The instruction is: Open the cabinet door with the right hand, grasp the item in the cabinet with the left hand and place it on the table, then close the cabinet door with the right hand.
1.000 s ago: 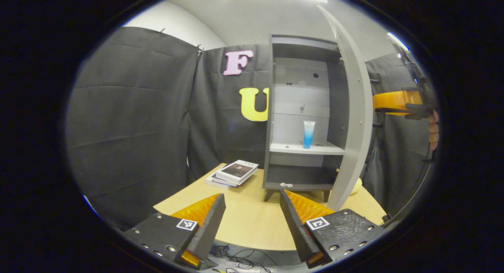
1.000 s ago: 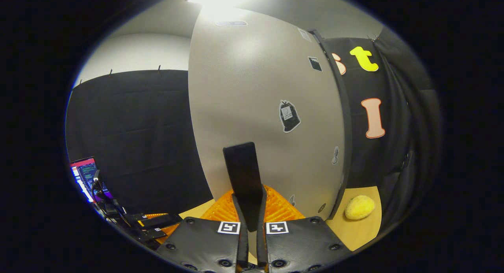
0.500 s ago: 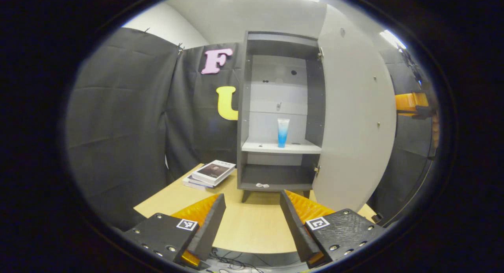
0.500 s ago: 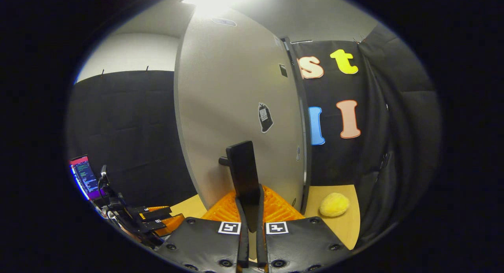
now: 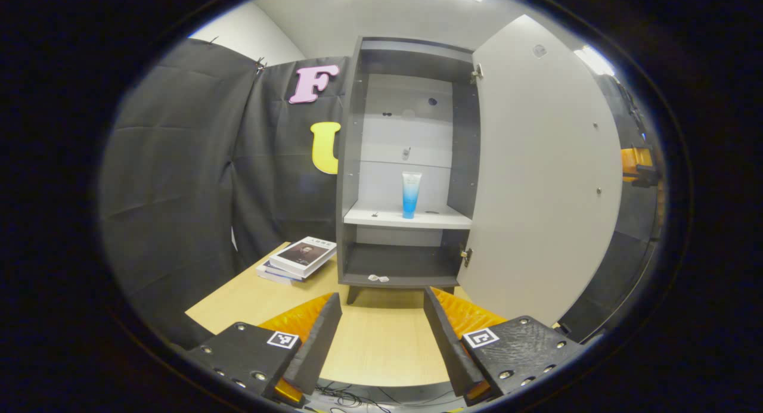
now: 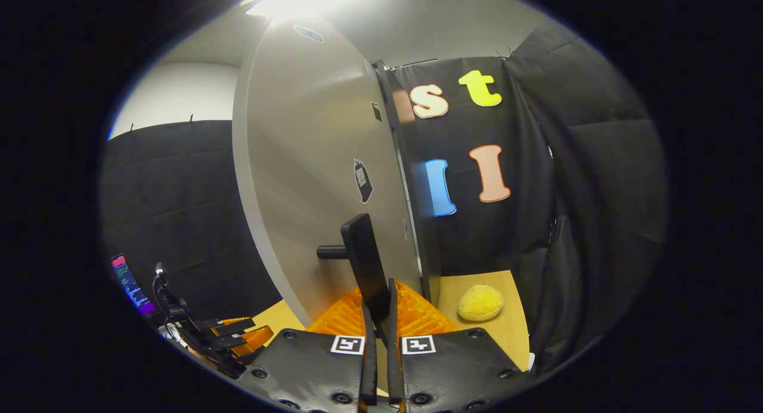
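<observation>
Since a second ago the tall grey cabinet door [image 5: 545, 180] is swinging wide, right gripper [image 6: 375, 294] fingers pinching its dark handle [image 6: 334, 252]. Opening's nearly done; next, spread-fingered left gripper [image 5: 381, 335] reaching for the blue-white tube [image 5: 411, 193] at 12 o'clock on the shelf.

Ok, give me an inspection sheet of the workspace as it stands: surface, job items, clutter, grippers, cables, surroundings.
Surface: light wooden table, bare in front of the cabinet.
Job's things: grey cabinet with its door swung wide open; blue-and-white tube upright on the middle shelf.
Clutter: stack of books left of the cabinet; small white scrap on the bottom shelf; yellow fuzzy ball on the table behind the door.
Grippers: left gripper open, hovering short of the cabinet; right gripper shut on the dark door handle.
Cables: a tangle below the table's near edge.
Surroundings: black cloth walls; lit screen.
</observation>
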A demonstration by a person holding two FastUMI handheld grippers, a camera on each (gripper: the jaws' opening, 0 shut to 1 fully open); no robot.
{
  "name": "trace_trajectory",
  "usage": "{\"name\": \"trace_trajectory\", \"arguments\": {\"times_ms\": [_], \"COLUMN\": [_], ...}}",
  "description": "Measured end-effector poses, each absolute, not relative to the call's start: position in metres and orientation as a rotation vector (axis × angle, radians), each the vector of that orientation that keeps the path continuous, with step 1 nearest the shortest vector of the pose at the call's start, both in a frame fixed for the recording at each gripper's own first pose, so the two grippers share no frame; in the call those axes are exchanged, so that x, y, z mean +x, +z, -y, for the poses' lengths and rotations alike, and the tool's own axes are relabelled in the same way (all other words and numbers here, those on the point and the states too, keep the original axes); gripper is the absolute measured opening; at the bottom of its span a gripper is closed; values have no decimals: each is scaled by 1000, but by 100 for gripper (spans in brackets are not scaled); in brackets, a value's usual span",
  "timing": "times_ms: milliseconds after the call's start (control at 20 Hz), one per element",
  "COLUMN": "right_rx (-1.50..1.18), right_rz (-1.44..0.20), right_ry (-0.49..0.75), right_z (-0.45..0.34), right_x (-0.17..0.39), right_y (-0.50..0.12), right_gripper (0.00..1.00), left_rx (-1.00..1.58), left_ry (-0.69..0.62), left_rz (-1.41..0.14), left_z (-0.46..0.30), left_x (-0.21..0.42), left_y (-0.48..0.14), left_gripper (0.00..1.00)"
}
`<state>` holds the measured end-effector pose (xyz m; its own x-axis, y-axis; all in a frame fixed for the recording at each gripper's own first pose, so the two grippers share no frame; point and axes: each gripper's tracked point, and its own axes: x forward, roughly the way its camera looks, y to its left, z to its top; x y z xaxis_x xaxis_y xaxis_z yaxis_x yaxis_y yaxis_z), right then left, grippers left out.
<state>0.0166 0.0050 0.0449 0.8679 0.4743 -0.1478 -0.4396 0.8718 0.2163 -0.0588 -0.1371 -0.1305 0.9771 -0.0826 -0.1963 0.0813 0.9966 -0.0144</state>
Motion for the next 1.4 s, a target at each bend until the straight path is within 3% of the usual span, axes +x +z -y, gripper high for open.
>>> {"name": "trace_trajectory", "arguments": {"times_ms": [450, 800, 950, 1200, 1400], "right_rx": [177, 195, 218, 144, 138], "right_rz": [-231, -292, -281, -269, -200], "right_ry": [336, 262, 188, 18, -39], "right_z": [5, 14, 29, 63, 73], "right_x": [15, -27, -50, -66, -54], "right_y": [40, 26, 31, 36, 47], "right_gripper": [6, 8, 0, 2, 2], "left_rx": [43, -5, -31, -12, -28], "left_ry": [-165, -242, -290, -365, -396], "left_rz": [-194, -200, -196, -164, -128], "left_z": [130, 112, 109, 110, 120], "left_x": [-32, 4, 18, 40, 62], "left_y": [-110, -110, -111, -102, -82], "left_gripper": [84, 84, 84, 84, 84]}}
